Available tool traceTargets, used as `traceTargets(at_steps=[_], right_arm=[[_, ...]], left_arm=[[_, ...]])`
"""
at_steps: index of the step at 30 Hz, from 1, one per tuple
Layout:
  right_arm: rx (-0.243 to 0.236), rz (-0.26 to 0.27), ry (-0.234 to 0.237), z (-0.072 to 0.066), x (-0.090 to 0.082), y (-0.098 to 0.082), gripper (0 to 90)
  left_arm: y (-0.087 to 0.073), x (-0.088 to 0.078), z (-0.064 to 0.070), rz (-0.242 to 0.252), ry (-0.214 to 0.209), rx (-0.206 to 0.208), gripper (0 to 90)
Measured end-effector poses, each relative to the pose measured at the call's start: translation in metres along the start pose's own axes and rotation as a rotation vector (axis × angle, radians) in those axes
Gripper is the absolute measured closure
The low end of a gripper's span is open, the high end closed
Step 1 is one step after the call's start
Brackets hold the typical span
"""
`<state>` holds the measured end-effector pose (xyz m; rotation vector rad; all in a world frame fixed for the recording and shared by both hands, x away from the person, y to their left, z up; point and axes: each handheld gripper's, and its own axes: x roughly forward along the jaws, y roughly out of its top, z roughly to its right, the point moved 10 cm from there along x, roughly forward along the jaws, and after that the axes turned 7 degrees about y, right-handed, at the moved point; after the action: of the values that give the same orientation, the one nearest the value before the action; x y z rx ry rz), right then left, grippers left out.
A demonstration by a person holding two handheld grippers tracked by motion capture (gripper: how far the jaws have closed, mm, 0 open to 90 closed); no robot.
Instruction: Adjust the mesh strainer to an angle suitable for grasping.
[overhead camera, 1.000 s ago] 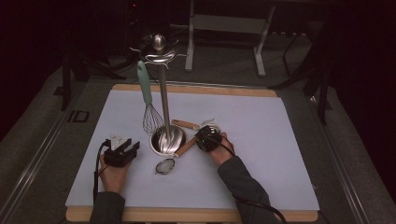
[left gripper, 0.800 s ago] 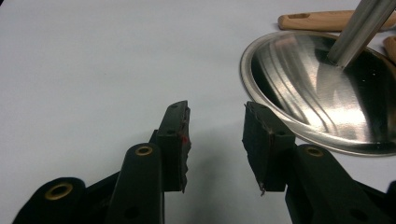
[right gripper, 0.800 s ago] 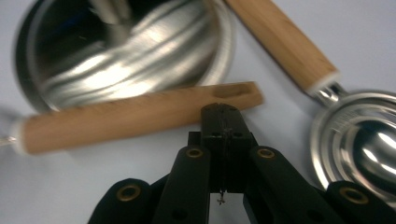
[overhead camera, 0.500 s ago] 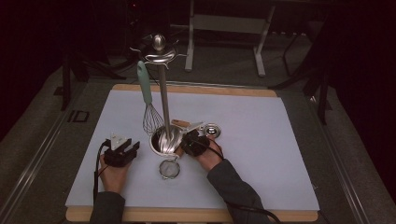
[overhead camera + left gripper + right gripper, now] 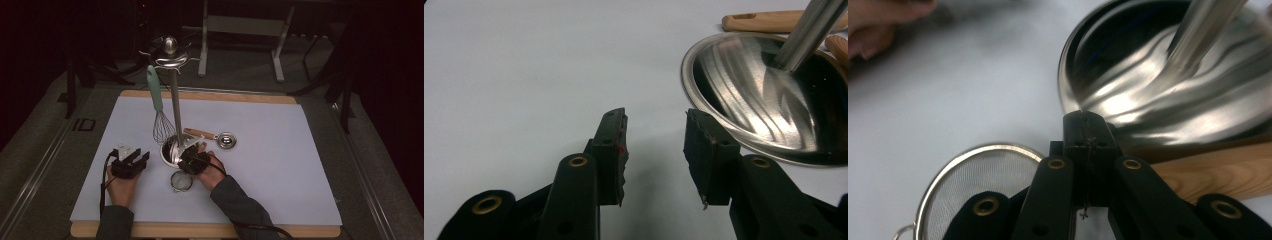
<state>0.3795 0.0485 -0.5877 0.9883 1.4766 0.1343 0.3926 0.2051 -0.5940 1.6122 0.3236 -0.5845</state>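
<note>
Strainer (image 5: 181, 181): lay on the counter (image 5: 280, 165), nearest the person, mesh just in front of the stand base (image 5: 170, 152). Its wooden handle ran under the right tool.
Right tool (image 5: 187, 154): clenched, nothing seen between the jaws, tip at the base rim, above the strainer's handle.
Risk, grip: with the jaws still shut, the tool could only shove the strainer, probably skidding it along or knocking it into the base.
Left tool (image 5: 142, 159): released and empty, low over the counter, just left of the base.
Risk, stand: a bump on the base or pole (image 5: 176, 110) might rock the tall stand and set the hanging whisk (image 5: 161, 127) swinging.
Scoop (image 5: 225, 140): lay beyond, right of the base; a sweeping wrist could catch its handle.
</note>
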Motion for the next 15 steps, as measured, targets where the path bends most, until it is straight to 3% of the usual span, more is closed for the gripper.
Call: traceTargets(at_steps=[2, 5, 15], right_arm=[[-0.002, -0.024, -0.009, 0.002, 0.002, -0.006, 90.0], [0.026, -0.022, 0.020, 0.004, -0.003, -0.012, 90.0], [0.020, -0.026, 0.033, 0.010, -0.025, -0.029, 90.0]], left_arm=[[0.000, 0.000, 0.000, 0.000, 0.000, -0.001, 61.2], [0.000, 0.000, 0.000, -0.002, 0.002, -0.001, 61.2], [0.000, 0.001, 0.000, -0.002, 0.007, 0.005, 61.2]])
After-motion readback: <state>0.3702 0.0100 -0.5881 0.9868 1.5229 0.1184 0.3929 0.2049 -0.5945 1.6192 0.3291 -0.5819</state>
